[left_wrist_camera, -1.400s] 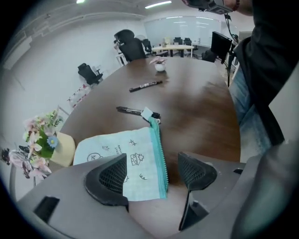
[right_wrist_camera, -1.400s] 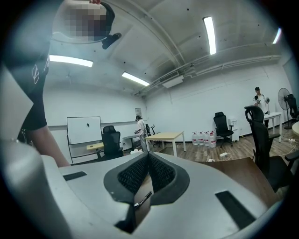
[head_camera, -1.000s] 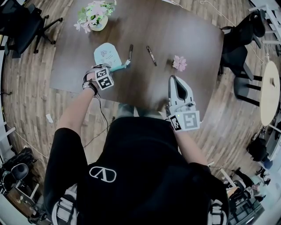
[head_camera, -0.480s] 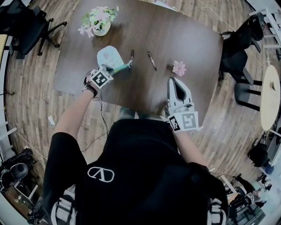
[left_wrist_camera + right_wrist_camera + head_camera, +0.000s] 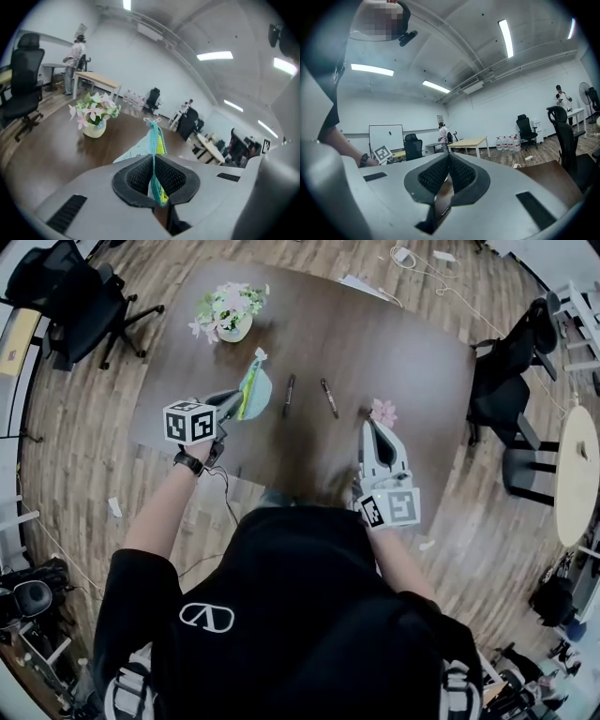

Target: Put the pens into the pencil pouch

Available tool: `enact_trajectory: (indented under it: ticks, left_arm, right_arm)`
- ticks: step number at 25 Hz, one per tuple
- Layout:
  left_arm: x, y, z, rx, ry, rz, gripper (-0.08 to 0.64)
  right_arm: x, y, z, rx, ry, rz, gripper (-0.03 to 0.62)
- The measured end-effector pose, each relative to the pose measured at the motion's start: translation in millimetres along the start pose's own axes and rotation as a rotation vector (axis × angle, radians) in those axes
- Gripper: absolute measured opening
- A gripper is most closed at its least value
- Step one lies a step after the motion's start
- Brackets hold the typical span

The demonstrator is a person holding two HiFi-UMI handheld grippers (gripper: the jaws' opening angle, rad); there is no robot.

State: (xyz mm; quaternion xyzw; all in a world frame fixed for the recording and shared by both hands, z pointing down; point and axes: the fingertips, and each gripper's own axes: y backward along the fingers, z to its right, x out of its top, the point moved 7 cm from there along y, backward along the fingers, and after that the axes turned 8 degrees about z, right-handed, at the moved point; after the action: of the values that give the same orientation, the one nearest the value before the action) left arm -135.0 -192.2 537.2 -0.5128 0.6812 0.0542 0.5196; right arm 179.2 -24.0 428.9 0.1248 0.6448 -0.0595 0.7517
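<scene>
A light teal pencil pouch (image 5: 253, 390) hangs on edge above the dark table (image 5: 403, 343), clear of its top. My left gripper (image 5: 234, 401) is shut on the pouch's lower edge. In the left gripper view the pouch (image 5: 154, 140) stands up between the pads, teal with yellow lining, and the gripper (image 5: 153, 180) pinches it. Two dark pens (image 5: 289, 395) (image 5: 328, 397) lie on the table just right of the pouch. My right gripper (image 5: 375, 427) is shut with nothing in it near the table's front edge, right of the pens; in its own view the gripper (image 5: 448, 166) shows the pads together.
A vase of pink flowers (image 5: 228, 310) stands at the table's back left, also in the left gripper view as the vase (image 5: 94, 115). A pink paper flower (image 5: 382, 412) lies by my right gripper. Office chairs (image 5: 70, 296) (image 5: 506, 362) flank the table. A round table (image 5: 577, 446) is far right.
The pouch lay flat on the table; my left gripper took its edge, rose and rolled, and the pouch now hangs in the air. The right gripper rose slightly.
</scene>
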Motion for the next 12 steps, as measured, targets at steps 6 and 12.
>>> enact_trajectory:
  ticks: [6, 12]
  left_arm:
    - [5.3, 35.3, 32.4, 0.078, 0.204, 0.259, 0.015]
    - [-1.5, 40.8, 42.7, 0.101, 0.259, 0.333, 0.015]
  right_arm:
    - [0.0, -13.2, 3.6, 0.027, -0.014, -0.004, -0.002]
    - [-4.4, -31.0, -3.0, 0.088, -0.019, -0.016, -0.002]
